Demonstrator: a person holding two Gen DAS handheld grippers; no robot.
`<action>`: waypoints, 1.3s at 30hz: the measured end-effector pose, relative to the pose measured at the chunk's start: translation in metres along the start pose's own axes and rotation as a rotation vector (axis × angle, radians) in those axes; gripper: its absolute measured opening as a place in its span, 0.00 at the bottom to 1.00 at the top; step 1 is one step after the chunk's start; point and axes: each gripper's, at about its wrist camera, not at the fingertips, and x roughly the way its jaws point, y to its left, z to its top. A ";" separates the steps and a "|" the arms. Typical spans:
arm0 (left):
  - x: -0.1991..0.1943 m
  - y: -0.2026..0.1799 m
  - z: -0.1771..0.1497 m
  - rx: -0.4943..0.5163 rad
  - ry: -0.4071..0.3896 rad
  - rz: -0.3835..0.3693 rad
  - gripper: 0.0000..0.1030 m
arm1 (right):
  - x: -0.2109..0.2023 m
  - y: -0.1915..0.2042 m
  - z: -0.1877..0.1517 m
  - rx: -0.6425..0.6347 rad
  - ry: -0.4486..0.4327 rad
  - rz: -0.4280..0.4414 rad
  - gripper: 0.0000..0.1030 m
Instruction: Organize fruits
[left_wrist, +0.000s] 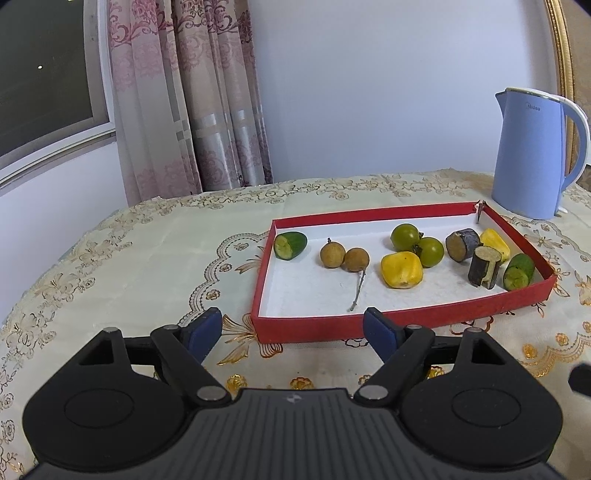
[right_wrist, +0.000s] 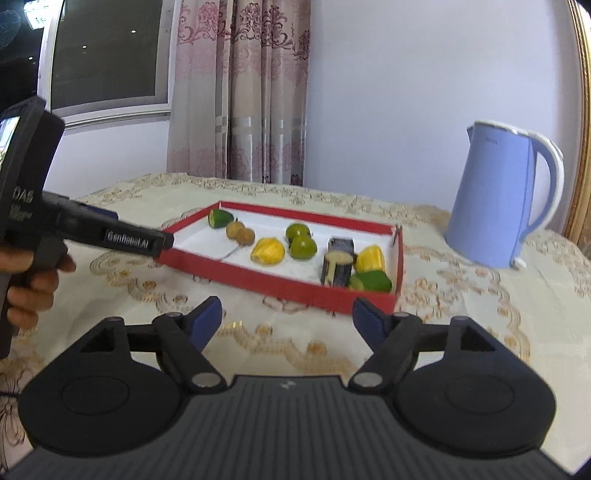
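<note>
A shallow red box (left_wrist: 332, 329) with a white floor lies on the table and holds the fruit pieces. From left: a cucumber piece (left_wrist: 290, 245), two brown longans (left_wrist: 343, 256), a yellow piece (left_wrist: 401, 269), two green tomatoes (left_wrist: 417, 242), two dark sugarcane pieces (left_wrist: 472, 254), a second yellow piece (left_wrist: 495, 243), a second cucumber piece (left_wrist: 519, 271). My left gripper (left_wrist: 295, 328) is open and empty, just before the box's near wall. My right gripper (right_wrist: 288, 321) is open and empty, before the box (right_wrist: 295, 286). The left gripper's body (right_wrist: 110, 232) shows at the box's left corner.
A blue electric kettle (left_wrist: 532, 155) stands behind the box at the right, also in the right wrist view (right_wrist: 498, 195). A patterned cream tablecloth (left_wrist: 147, 258) covers the round table. A curtain (left_wrist: 192, 96) and a window are behind.
</note>
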 end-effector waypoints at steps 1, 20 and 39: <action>0.000 0.000 0.000 -0.001 0.002 -0.001 0.81 | -0.001 -0.001 -0.003 0.009 0.003 -0.003 0.75; -0.003 -0.002 0.001 -0.012 0.000 -0.028 0.97 | -0.006 0.001 -0.013 0.040 -0.001 -0.010 0.86; 0.000 0.000 0.001 -0.023 0.016 -0.031 0.97 | 0.010 -0.012 -0.021 0.066 0.054 -0.076 1.00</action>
